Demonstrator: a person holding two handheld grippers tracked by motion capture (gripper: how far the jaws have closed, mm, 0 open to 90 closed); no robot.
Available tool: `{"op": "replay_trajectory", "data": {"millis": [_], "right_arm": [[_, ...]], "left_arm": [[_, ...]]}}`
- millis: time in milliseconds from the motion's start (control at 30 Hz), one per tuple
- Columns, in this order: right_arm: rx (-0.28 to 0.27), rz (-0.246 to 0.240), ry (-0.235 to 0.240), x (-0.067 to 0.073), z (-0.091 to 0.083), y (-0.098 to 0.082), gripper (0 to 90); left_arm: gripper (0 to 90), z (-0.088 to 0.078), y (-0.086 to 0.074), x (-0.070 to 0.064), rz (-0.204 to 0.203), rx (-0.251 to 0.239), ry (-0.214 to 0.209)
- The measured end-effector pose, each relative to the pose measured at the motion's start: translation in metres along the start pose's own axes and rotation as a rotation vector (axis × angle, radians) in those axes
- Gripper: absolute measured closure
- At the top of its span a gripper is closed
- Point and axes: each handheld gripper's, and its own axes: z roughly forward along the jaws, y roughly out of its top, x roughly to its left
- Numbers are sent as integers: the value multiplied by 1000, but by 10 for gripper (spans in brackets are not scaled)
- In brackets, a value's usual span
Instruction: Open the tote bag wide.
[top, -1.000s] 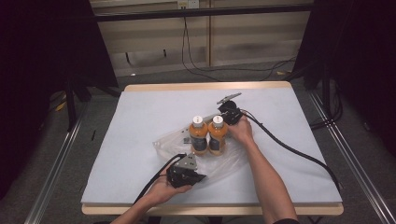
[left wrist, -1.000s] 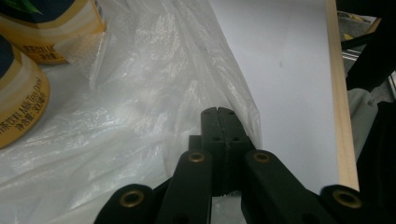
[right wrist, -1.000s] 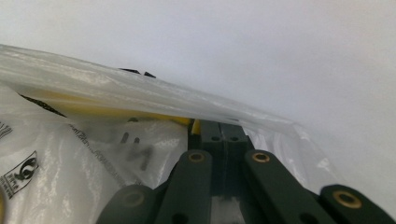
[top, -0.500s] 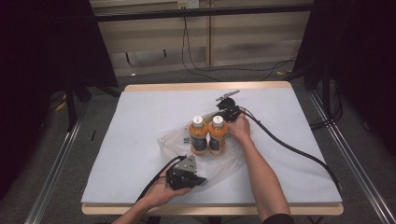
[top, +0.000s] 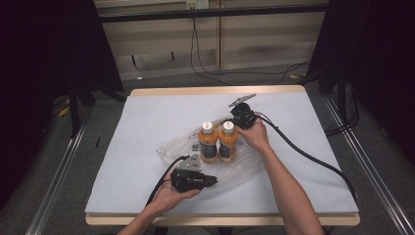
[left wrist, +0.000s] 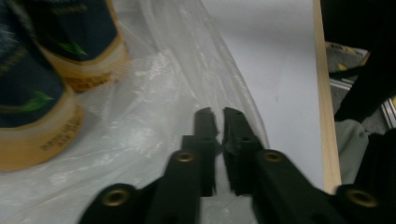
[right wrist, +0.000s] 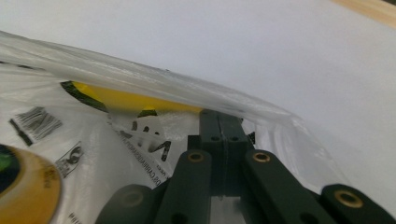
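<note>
- Left gripper (top: 211,182): held in the person's left hand (top: 172,195) at the near edge of the plastic bag (top: 230,171), pointing across the bag's near corner. In the left gripper view its jaws stand a narrow slit apart and have just been opening. Bag film lies under and around the tips (left wrist: 219,122); whether a fold sits inside the slit cannot be told, since the picture is soft there.
- Plastic bag: clear, crumpled, lying flat on the white table cover (top: 147,127), near the middle of the table (top: 215,91). It is the landmark for the items below.
- Two bottles (top: 218,142): upright, side by side and touching, with white caps and orange contents, standing on the middle of the bag. In the left gripper view their bases (left wrist: 42,135) rest on the film, to the left of the jaws.
- Right gripper (top: 238,122): held in the person's right hand (top: 254,137) at the far edge of the bag, just beyond the right-hand bottle. In the right gripper view its jaws are pressed together on the bag's raised rim (right wrist: 196,100), with the film pinched between the pads (right wrist: 210,126).
- Cable (top: 313,156): runs from the right gripper over the cover, away from the bag toward the table's right near corner.
</note>
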Motion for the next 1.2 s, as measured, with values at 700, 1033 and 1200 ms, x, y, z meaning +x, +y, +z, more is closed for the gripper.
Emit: {"op": "replay_trajectory", "data": {"millis": [700,1033,1200], "right_arm": [[-219,-23,45,12,-84,-16,463],[-267,-1,30,17,-114,-39,193],[-293,10,14,21,-130,-48,119]], "left_arm": [[307,-33,0,13,-57,-132,216],[134,-52,-4,18,-106,-157,275],[124,-64,-7,17,-116,-165,290]]}}
